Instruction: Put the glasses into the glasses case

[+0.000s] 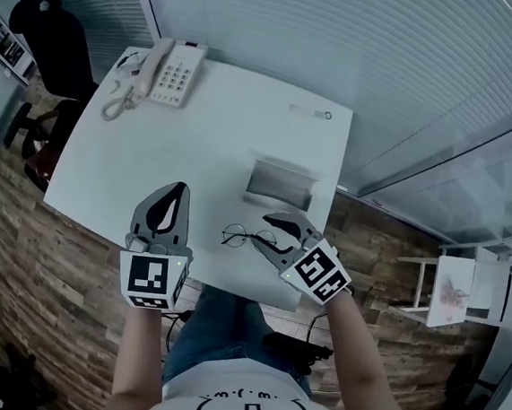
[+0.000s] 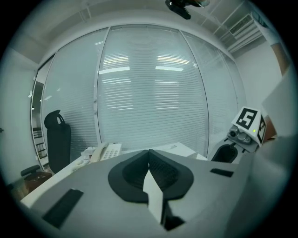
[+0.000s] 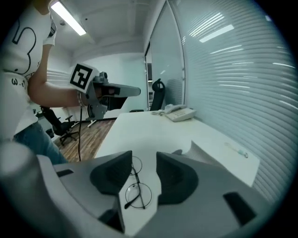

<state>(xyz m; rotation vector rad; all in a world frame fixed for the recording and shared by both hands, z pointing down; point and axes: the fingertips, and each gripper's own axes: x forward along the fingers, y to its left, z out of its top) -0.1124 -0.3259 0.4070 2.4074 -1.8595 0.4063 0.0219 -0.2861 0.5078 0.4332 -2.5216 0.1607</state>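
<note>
Round wire-rimmed glasses [image 1: 248, 238] lie folded on the white table [image 1: 199, 140] near its front edge. My right gripper [image 1: 262, 231] is open just above the table, one jaw on each side of the glasses [image 3: 135, 190], pads not touching them. The grey glasses case [image 1: 280, 186] stands open just beyond, and its raised lid [image 3: 202, 149] shows behind the right jaw. My left gripper [image 1: 178, 188] hovers left of the glasses, pointing across the table; in the left gripper view [image 2: 149, 152] its jaws meet at the tips with nothing between them.
A white desk phone [image 1: 170, 72] with a coiled cord sits at the table's far left corner. A small flat item [image 1: 310, 113] lies near the far right edge. A black office chair [image 1: 56, 36] stands left of the table, with blinds behind glass walls beyond.
</note>
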